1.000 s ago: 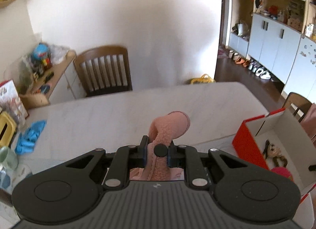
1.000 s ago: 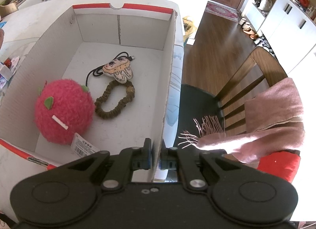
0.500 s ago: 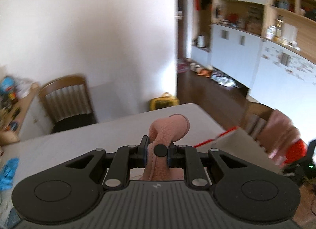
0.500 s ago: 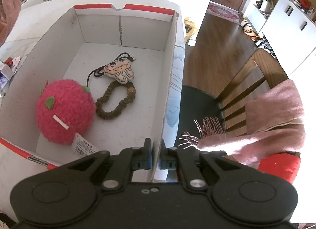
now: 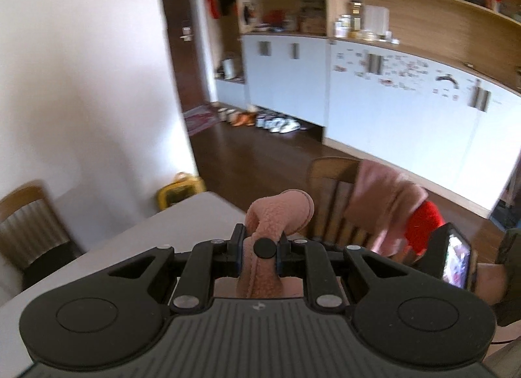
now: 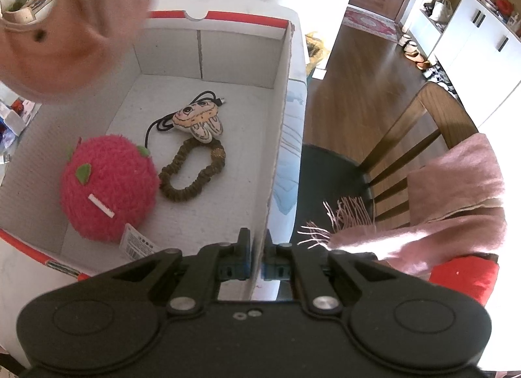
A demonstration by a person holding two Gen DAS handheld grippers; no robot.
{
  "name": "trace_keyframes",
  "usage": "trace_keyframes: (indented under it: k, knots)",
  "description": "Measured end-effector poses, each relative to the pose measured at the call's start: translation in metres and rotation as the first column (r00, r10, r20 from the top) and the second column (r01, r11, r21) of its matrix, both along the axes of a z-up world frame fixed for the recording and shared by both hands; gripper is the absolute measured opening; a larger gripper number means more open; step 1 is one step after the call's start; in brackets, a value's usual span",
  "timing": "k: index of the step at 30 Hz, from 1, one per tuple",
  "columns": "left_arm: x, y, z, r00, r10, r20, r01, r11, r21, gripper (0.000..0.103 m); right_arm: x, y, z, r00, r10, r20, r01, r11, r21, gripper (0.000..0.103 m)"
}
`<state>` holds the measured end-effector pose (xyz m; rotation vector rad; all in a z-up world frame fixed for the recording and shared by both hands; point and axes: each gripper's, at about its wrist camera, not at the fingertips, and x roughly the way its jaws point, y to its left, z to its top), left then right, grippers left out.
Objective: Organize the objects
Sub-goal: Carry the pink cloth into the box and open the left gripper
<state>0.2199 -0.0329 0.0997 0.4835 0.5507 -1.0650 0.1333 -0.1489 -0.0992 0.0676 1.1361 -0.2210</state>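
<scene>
My left gripper (image 5: 259, 247) is shut on a pink fleece plush (image 5: 276, 215) and holds it in the air above the table. The plush also shows blurred in the right wrist view (image 6: 68, 26), hanging over the far left of the white box with red edges (image 6: 202, 49). My right gripper (image 6: 257, 255) is shut on the box's right wall (image 6: 276, 150). In the box lie a red fuzzy ball with green leaves (image 6: 107, 187), a brown scrunchie (image 6: 192, 171), and a small cartoon plush with a black cable (image 6: 198, 119).
A wooden chair (image 6: 410, 140) draped with a pink scarf (image 6: 456, 189) stands right of the box; it also shows in the left wrist view (image 5: 335, 195). Another chair (image 5: 29, 225) stands at the table's far side. White cabinets (image 5: 407, 110) line the back wall.
My left gripper has swung to the right with the pink plush, which now hangs over the box's far left. My right gripper has kept its hold on the box wall.
</scene>
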Motion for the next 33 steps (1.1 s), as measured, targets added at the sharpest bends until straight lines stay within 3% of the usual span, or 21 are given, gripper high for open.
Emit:
trace_keyframes:
  k: [6, 14, 26, 33]
  knots:
    - [-0.013, -0.047, -0.036, 0.997, -0.072, 0.021, 0.07, 0.995, 0.072, 0.016, -0.001, 0.0, 0.001, 1.0, 0.008, 0.003, -0.008, 1.0, 0.007, 0.005]
    - [-0.003, -0.089, -0.092, 0.99, -0.093, 0.105, 0.072, 0.98, 0.187, 0.016, -0.001, -0.001, 0.0, 1.0, 0.016, 0.006, -0.016, 1.0, 0.02, 0.005]
    - [0.038, -0.111, -0.182, 0.999, -0.019, 0.043, 0.003, 0.937, 0.348, 0.016, -0.001, -0.003, 0.0, 1.0, 0.028, 0.003, -0.028, 0.999, 0.03, 0.006]
    - [0.056, -0.113, -0.211, 0.999, 0.034, -0.002, -0.03, 0.915, 0.403, 0.016, -0.001, -0.004, 0.0, 0.999, 0.033, -0.003, -0.033, 0.999, 0.033, 0.006]
